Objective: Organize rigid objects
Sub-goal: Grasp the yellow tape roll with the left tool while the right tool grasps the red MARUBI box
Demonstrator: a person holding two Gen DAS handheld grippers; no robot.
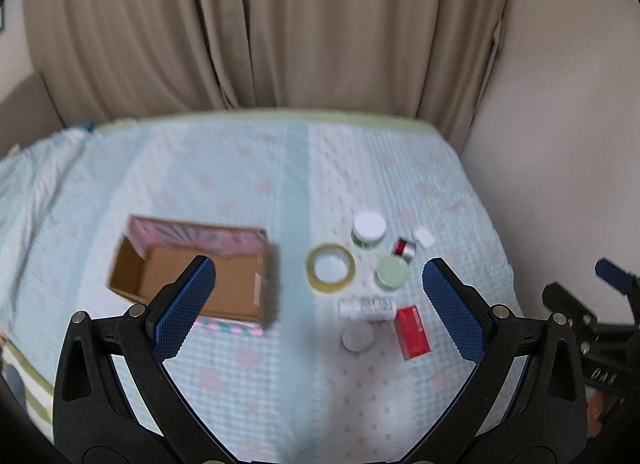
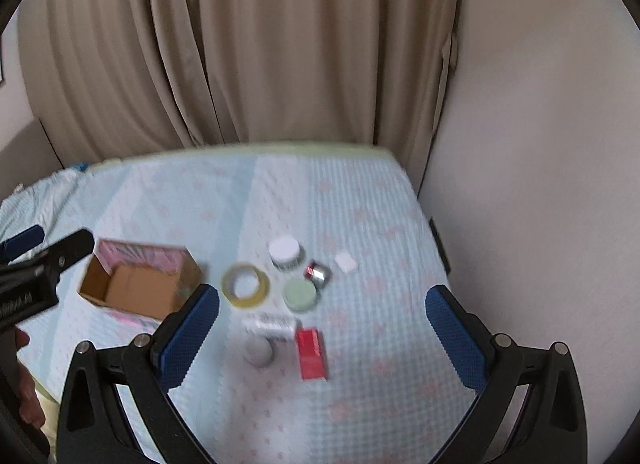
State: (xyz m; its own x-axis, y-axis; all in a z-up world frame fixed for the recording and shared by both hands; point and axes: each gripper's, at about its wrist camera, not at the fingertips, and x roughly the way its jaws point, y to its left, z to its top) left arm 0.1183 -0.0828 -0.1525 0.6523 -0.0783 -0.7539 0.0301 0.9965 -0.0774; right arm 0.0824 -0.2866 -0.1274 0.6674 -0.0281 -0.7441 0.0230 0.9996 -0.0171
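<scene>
An open cardboard box (image 1: 208,284) (image 2: 136,288) lies on the bed at the left. To its right sit a yellow tape roll (image 1: 330,268) (image 2: 245,285), a white-lidded jar (image 1: 369,229) (image 2: 285,252), a pale green lid (image 1: 391,272) (image 2: 300,294), a red-and-silver spool (image 1: 405,248) (image 2: 317,272), a small white piece (image 1: 424,238) (image 2: 345,262), a lying white bottle (image 1: 368,307) (image 2: 272,324), a grey round cap (image 1: 358,336) (image 2: 259,352) and a red box (image 1: 413,331) (image 2: 312,352). My left gripper (image 1: 320,304) and right gripper (image 2: 322,334) are both open, empty, above the bed.
The bed (image 1: 240,191) has a light blue patterned cover. Beige curtains (image 1: 260,23) hang behind it and a wall (image 1: 560,143) bounds its right side. The right gripper shows at the left wrist view's right edge (image 1: 600,304); the left gripper shows at the right wrist view's left edge (image 2: 36,268).
</scene>
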